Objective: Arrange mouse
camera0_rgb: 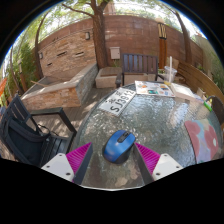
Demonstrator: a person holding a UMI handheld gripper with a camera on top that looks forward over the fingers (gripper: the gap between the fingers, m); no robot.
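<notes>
Blue and grey computer mouse (119,146) sits on the round glass patio table (165,120), right between the gripper (114,157) fingers with a gap either side. Pink pads (79,156) spread wide, gripping nothing. Bare glass lies beyond it toward the black-and-white printed sign (117,100), lettering too small to read. The table's curved edge drops off leftward, beside a black metal chair (35,128).
</notes>
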